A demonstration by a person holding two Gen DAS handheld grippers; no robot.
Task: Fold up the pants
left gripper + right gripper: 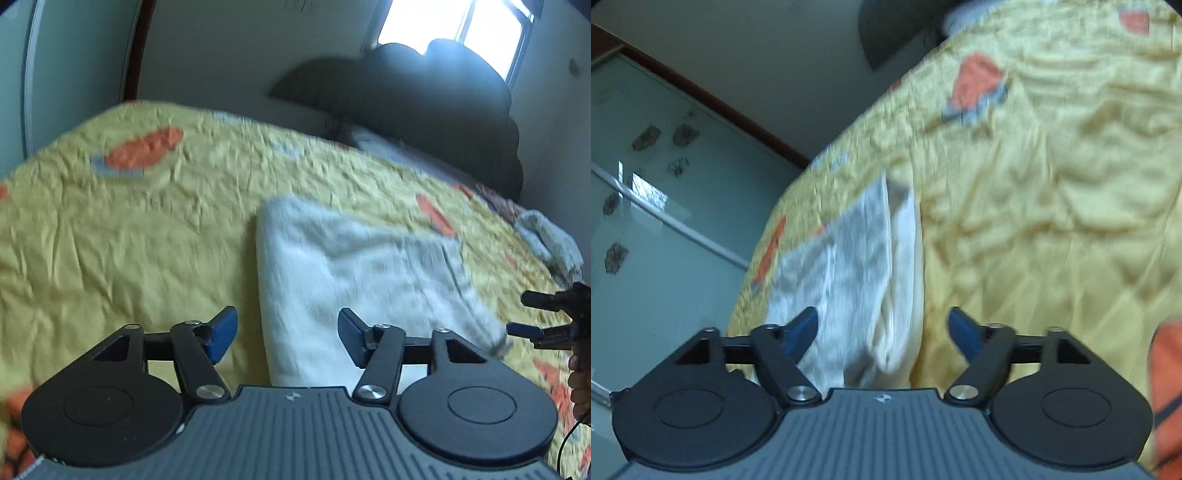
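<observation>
The pants (354, 273) are pale grey-white and fleecy, lying folded in a rough rectangle on the yellow bedspread (129, 229). My left gripper (288, 332) is open and empty, just above the near left edge of the pants. The right gripper (532, 314) shows at the right edge of the left wrist view, beside the pants' near right corner. In the right wrist view my right gripper (882, 332) is open and empty, with the folded pants (857, 266) between and beyond its fingers. Both views are motion-blurred.
The bedspread (1052, 221) has orange and grey patches. A dark headboard or pillow pile (424, 96) stands at the far end under a bright window (454, 26). A second pale fleecy item (550, 236) lies at the bed's right edge. A glass wardrobe door (665, 206) stands beside the bed.
</observation>
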